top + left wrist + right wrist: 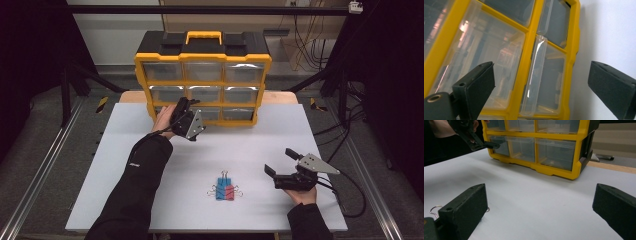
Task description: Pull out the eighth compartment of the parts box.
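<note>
- The left tongs (181,107) are reaching toward the bottom row of a yellow drawer cabinet (202,60), their jaws spread wide and holding nothing.
- In the left gripper view, the left tongs (541,82) are framing a clear drawer (535,75) that is sticking slightly out of its yellow frame; the jaws are sitting either side of it, not touching it.
- The right tongs (280,161) are resting low over the right part of the white worktop (260,140), jaws wide apart and empty, well apart from the cabinet.
- In the right gripper view, the right tongs (540,207) are pointing across the bare worktop toward the cabinet's lower right corner.
- The cabinet is standing upright at the far edge of the worktop, showing 3 rows of 3 clear drawers and a yellow handle on top.
- 2 binder clips (225,192), 1 blue and 1 pink, are lying side by side and touching on the near middle of the worktop, just left of the right tongs.
</note>
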